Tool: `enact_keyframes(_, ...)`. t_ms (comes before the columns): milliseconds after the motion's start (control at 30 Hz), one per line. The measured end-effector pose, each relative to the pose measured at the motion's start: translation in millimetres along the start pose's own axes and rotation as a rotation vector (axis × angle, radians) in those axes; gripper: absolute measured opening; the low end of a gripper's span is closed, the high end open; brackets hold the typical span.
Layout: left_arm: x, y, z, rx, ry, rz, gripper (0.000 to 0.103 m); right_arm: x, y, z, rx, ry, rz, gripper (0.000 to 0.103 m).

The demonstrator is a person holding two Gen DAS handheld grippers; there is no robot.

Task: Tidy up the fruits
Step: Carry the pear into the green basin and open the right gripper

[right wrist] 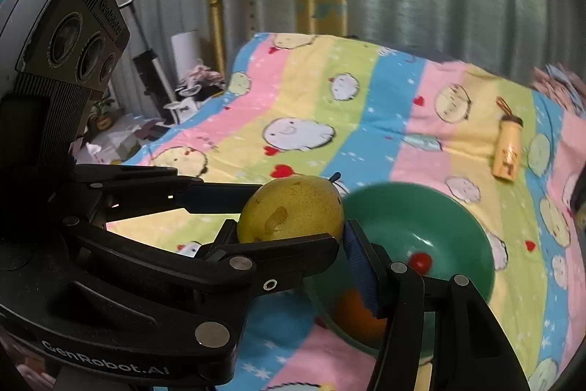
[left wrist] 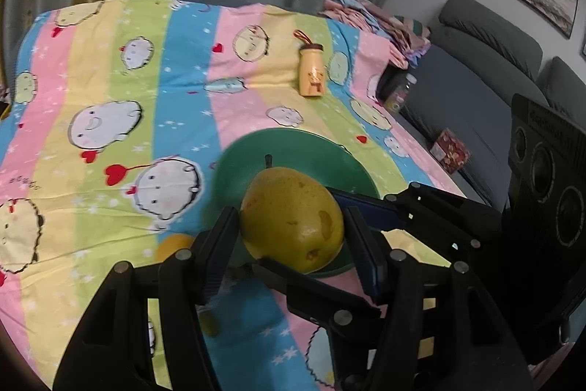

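Observation:
A yellow-green pear (left wrist: 293, 226) is held above the near left rim of a green bowl (left wrist: 322, 156) on a striped cartoon bedsheet. My left gripper (left wrist: 291, 240) is shut on the pear. My right gripper (right wrist: 289, 229) reaches in crosswise and is also shut on the pear (right wrist: 291, 207); it shows in the left wrist view (left wrist: 366, 204) too. The bowl (right wrist: 439, 218) holds a small red fruit (right wrist: 420, 262) and an orange (right wrist: 357, 316). Another orange fruit (left wrist: 175, 244) lies on the sheet, left of the left gripper.
A small yellow bottle (left wrist: 312, 72) lies on the sheet beyond the bowl. A grey sofa (left wrist: 476, 68) with a jar (left wrist: 399, 94) and a red box (left wrist: 449, 151) stands at the right. Curtains hang behind the bed.

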State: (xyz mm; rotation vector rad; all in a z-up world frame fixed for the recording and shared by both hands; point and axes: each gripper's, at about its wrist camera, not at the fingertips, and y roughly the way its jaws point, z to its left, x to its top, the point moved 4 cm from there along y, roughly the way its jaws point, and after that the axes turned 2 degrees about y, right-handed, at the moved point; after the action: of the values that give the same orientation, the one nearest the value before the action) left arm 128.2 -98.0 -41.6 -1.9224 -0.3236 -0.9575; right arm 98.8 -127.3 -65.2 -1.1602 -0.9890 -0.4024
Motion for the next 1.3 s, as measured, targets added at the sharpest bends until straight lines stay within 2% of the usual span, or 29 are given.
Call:
enact_keyframes(333,9,59,-5,-0.088,-0.027,0.099,0.059,-13,24,-58,-0.013,0.097,0.063,0.06)
enact_keyframes(767,-4,91,-1,-0.081,-0.061,0.203,0.058,-37,50,-76,0.003,0.164,0.185,0.06)
enact_keyframes(867,-4,87,-4,-0.056,-0.039,0.187,0.063,-40,48,-77,-0.002,0.172,0.186,0.06)
enact_keyframes(1000,1,73,-4,0.015,-0.001,0.139,0.079,-38,38,-78,-0.024,0.179,0.17,0.061)
enact_keyframes(1167,5,49,-3,0.127,0.063,0.063,0.083,-39,17,-79,-0.045,0.204,0.129,0.063)
enact_keyframes(1300,7,23,-6,0.211,0.109,-0.01,0.093,-39,-6,-76,-0.024,0.237,0.07,0.064)
